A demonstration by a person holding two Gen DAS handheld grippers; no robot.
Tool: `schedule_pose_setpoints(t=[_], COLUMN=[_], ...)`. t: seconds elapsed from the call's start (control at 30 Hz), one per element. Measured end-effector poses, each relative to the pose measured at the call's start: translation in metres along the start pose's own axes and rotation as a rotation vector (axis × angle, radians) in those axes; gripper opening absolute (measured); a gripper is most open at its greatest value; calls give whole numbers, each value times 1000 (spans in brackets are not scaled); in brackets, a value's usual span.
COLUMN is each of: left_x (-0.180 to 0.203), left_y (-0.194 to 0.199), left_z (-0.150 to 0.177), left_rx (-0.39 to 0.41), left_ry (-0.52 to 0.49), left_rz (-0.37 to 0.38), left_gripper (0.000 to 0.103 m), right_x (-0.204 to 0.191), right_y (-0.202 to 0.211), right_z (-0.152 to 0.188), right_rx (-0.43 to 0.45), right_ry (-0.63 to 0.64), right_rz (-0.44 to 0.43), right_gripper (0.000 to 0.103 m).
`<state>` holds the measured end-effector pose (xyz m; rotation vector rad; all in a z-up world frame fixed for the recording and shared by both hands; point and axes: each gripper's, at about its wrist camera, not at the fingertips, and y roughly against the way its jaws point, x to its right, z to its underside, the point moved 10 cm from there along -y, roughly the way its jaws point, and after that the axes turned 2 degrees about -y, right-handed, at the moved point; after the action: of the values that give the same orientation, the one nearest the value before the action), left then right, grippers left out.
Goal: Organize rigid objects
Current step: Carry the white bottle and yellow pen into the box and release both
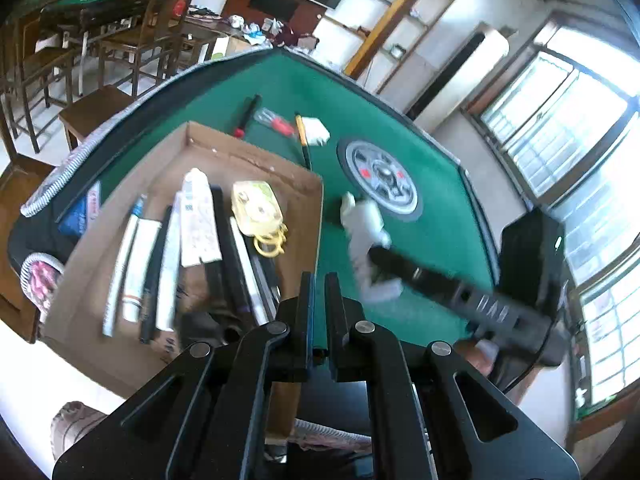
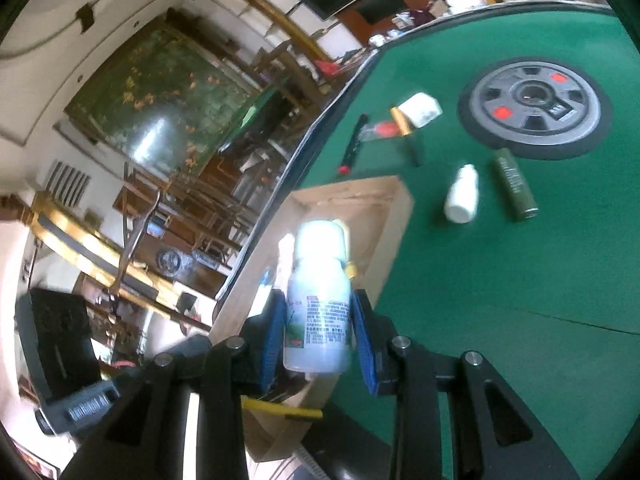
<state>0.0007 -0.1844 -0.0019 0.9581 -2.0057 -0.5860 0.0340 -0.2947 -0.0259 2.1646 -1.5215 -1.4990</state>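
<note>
A cardboard box on the green table holds several tubes, pens and a yellow tape measure. My left gripper is shut and empty, above the box's right wall. My right gripper is shut on a white plastic bottle with a printed label, held upright over the box. In the left wrist view the right gripper comes in from the right with the blurred bottle. On the felt lie a small white bottle and a dark green cylinder.
A round grey weight plate lies in the table's middle. Beyond the box lie a black pen with a red tip, a red-handled tool, a yellow-and-black pen and a white block. Wooden chairs stand beyond the table.
</note>
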Motion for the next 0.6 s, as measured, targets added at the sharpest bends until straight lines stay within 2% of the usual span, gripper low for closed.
schedule_pose_setpoints(t=[0.27,0.37,0.43,0.6], left_x=[-40,-58,-71,-96], left_y=[54,70,64,34], left_z=[-20,-25,-26,-30], left_rx=[58,79,53,-1], left_ry=[61,61,58,80], left_rz=[-15,-66,-103,-136], left_gripper=[4,4,4,4], right_x=[-31,-37,-38,-41], right_y=[-30,-43,-48,-56], right_z=[20,24,27,33], right_rx=[-64,-87,-99,-101], right_ry=[87,114,123,184], right_rz=[-1,9,22,82], right_gripper=[34,33,34,34])
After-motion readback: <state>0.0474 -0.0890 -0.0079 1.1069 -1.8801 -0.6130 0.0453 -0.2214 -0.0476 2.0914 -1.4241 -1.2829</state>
